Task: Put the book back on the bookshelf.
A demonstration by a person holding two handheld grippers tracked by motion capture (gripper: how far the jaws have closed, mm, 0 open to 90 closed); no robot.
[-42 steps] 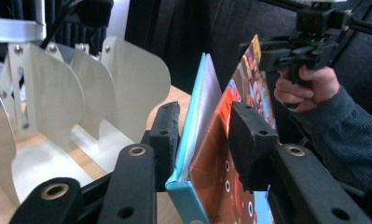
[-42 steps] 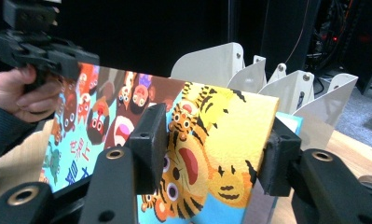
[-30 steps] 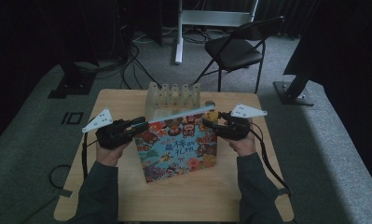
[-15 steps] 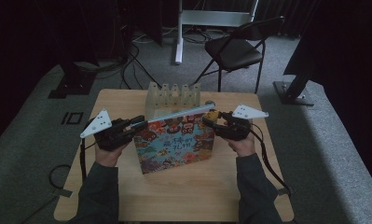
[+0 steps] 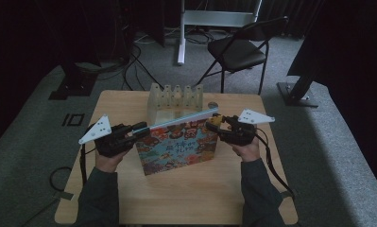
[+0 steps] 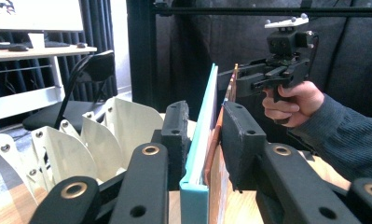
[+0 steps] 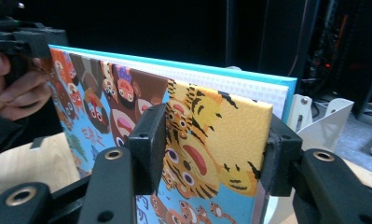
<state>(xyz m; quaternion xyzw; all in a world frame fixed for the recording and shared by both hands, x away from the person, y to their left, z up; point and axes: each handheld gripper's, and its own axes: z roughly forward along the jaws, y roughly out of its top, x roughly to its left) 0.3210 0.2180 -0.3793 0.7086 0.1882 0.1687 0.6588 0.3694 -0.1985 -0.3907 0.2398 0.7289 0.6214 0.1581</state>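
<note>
A picture book (image 5: 176,149) with a busy cartoon-animal cover stands on edge on the wooden table (image 5: 191,198). A light blue book (image 5: 181,120) leans against its back. My left gripper (image 5: 141,130) is shut on the left end of both books, and they sit edge-on between its pads (image 6: 204,140). My right gripper (image 5: 214,124) clamps the right end, its pads either side of the tiger-patterned corner (image 7: 214,154). Just behind the books stands a white slotted rack (image 5: 174,97). The right gripper (image 6: 277,70) and its hand also show in the left gripper view.
A small round object (image 5: 213,102) lies on the table beside the rack. Beyond the table stand a black folding chair (image 5: 238,49), a white metal stand (image 5: 181,28) and dark equipment bases on grey carpet with cables.
The two books have tipped from leaning back toward the person to nearly upright, so less of the cover shows from above. Both grippers kept their hold; the left one shifted slightly.
</note>
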